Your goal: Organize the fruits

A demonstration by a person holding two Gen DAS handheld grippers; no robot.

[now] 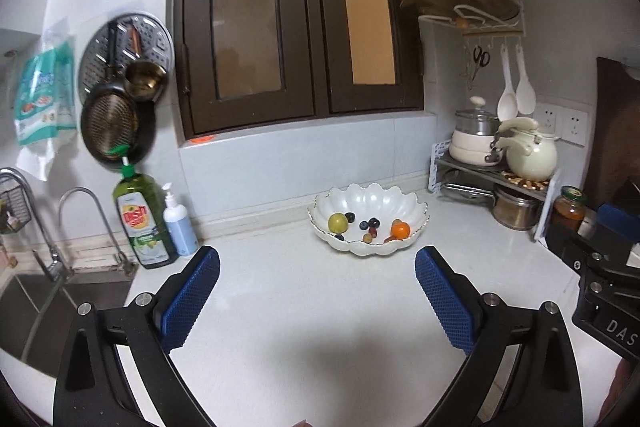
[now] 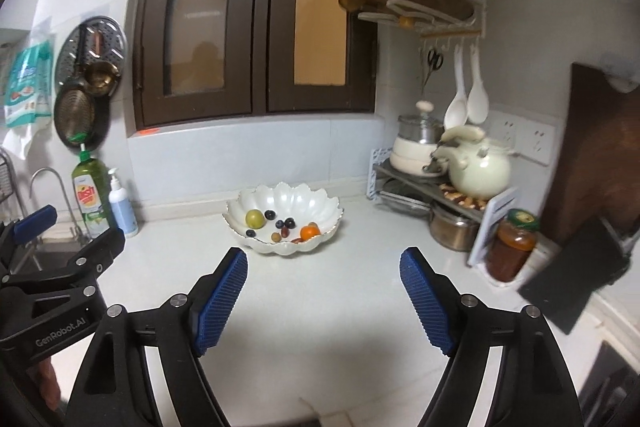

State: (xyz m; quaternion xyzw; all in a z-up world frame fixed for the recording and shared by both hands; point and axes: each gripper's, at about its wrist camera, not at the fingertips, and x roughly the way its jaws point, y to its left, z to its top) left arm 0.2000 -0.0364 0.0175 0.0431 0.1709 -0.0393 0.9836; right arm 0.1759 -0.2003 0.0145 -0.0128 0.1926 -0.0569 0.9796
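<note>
Both views look across a white bench (image 1: pixel 304 307) toward a scalloped white bowl (image 1: pixel 370 197) that stands near the back wall, below the dark window. Judged from how things lie, the task appears at or near its end: every fruit in sight rests inside the bowl and none shows loose on the bench, though whether further sorting is meant cannot be told. Left to right in the bowl lie a yellow-green fruit (image 1: pixel 338 223), several dark berries (image 1: pixel 363 225) with small brownish pieces among them, and an orange (image 1: pixel 400 229) at the right side; the small pieces are too little to name. The left claw (image 1: pixel 317 269) is spread wide and holds nothing, its blue pads (image 1: pixel 191 297) hanging over bare bench; the bowl sits ahead of it, apart from both fingertips and slightly right of the midline between them. The right claw (image 2: pixel 323 271) is likewise spread wide and empty, with the bowl (image 2: pixel 286 199) ahead and slightly left of its midline, just beyond the tips yet not touching them. In the right view the yellow-green fruit (image 2: pixel 255 218) lies toward the left pad's side and the orange (image 2: pixel 309 232) nearer the centre. Soap bottles stand far left by the sink; pots and a jar crowd the far right, all well apart from the bowl.
</note>
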